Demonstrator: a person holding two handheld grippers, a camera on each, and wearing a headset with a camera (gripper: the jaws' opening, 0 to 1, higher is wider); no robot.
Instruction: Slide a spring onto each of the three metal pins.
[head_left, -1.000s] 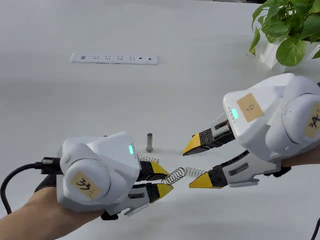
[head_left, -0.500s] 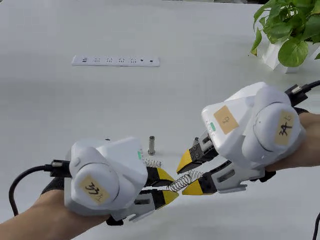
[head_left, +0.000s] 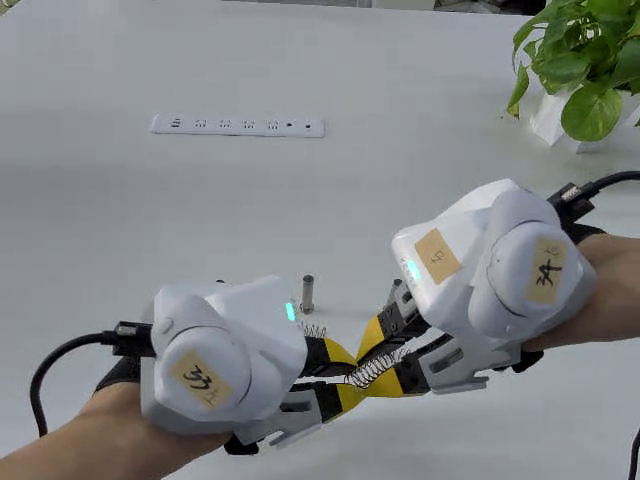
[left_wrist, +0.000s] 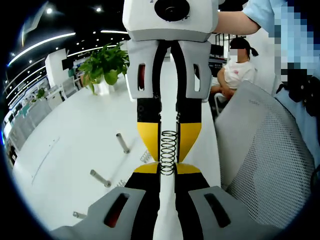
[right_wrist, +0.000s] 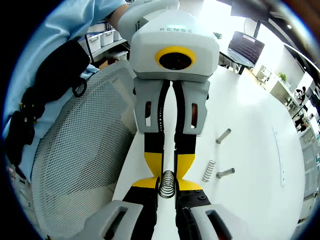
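The white worktop (head_left: 120, 220) carries a power strip (head_left: 237, 125) at 11 o'clock and a plant (head_left: 580, 60) at 2 o'clock, while the left claw (left_wrist: 167, 170) and right claw (right_wrist: 167, 186) both clamp one spring (left_wrist: 168, 145), its ends hidden between their tips.

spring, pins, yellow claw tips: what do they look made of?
Spring: bare steel wire by the look, thin silvery coils that glint. Pins: solid metal, likely steel; smooth grey cylinders with a bright highlight. Yellow claw tips: plastic or rubbery pads, matte and evenly coloured; which of the two, I cannot tell.
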